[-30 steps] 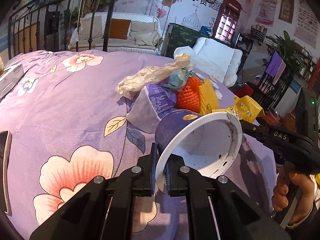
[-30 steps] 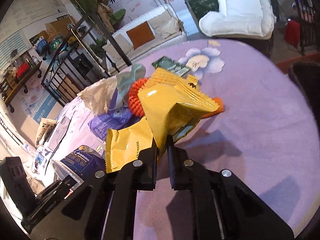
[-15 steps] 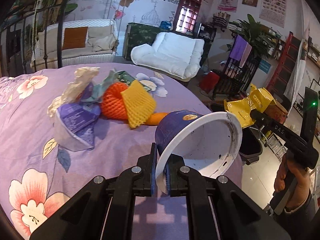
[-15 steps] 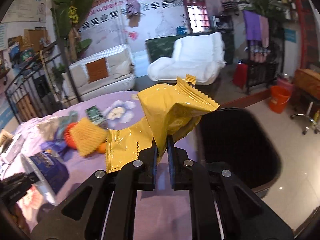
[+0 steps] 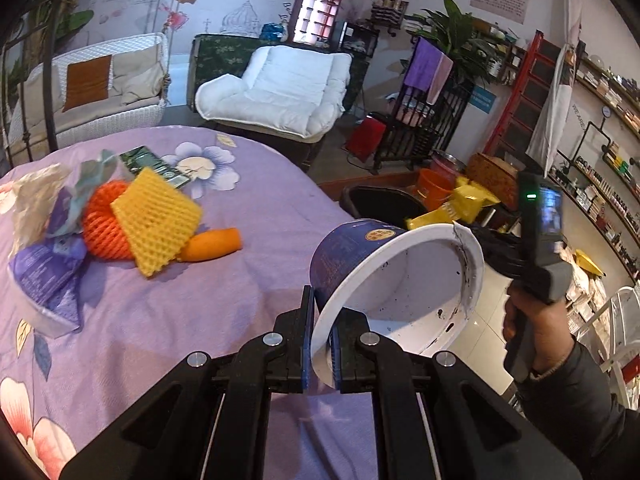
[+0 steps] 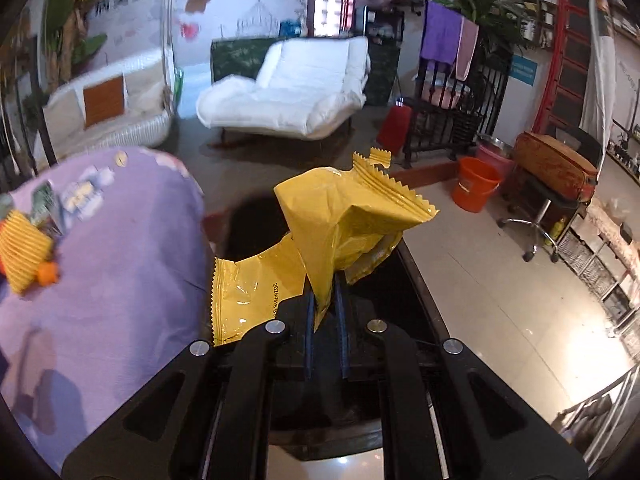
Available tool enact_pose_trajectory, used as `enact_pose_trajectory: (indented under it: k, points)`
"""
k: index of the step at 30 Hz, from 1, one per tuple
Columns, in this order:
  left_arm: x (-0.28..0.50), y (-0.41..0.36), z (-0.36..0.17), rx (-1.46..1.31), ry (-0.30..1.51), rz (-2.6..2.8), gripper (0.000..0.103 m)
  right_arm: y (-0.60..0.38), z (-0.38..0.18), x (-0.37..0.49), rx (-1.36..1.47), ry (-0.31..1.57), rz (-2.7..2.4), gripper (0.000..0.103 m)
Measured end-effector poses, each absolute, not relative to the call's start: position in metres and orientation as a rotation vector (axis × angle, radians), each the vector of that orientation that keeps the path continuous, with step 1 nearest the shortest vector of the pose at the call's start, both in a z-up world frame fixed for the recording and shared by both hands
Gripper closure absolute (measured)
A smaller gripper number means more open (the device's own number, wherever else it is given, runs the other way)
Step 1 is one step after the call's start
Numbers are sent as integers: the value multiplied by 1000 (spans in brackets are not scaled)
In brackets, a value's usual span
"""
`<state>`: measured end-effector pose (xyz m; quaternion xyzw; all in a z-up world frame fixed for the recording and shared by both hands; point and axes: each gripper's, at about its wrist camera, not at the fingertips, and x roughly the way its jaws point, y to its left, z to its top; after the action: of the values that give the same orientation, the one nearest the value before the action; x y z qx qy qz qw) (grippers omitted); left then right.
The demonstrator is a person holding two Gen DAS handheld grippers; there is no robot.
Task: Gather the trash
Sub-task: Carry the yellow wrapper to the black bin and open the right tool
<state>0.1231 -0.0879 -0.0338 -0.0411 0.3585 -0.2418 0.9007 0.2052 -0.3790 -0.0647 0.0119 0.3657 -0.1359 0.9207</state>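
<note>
Now I am swinging both tools off the bed [image 5: 248, 320] toward the black bin [image 5: 376, 204]: my right tool [image 6: 325, 312], clenched on the yellow wrappers [image 6: 344, 224], is hovering over it, while my left tool [image 5: 321, 344] is gripping the paper bowl [image 5: 400, 280] nearby.

A blue paper bowl [image 5: 384, 280] with a soiled white inside is tilted on its side in the air. Yellow wrappers [image 6: 332, 240] hang crumpled above a black bin [image 6: 256, 228]. Yellow foam netting [image 5: 156, 218], orange netting [image 5: 102, 226] and a purple packet [image 5: 44, 276] lie clustered on the bed.
</note>
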Motion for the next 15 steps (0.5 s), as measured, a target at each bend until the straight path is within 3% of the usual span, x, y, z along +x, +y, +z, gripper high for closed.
enact_pose_trajectory:
  k: [3,6,8,15]
  points:
    - [126,-103,-33,-70,746,-524,94,-387,-82,225,23,813,-288,92]
    - [130,-115,-34,-65,760,-545,95,-395,-100,240,69,893,-272,79]
    - [133,-122,-35,-61,773,-556,95,-396,-109,245,90,926,-268,49]
    - [145,-151,-38,-31,796,-586,94,-395,-103,222,152,878,-285,45]
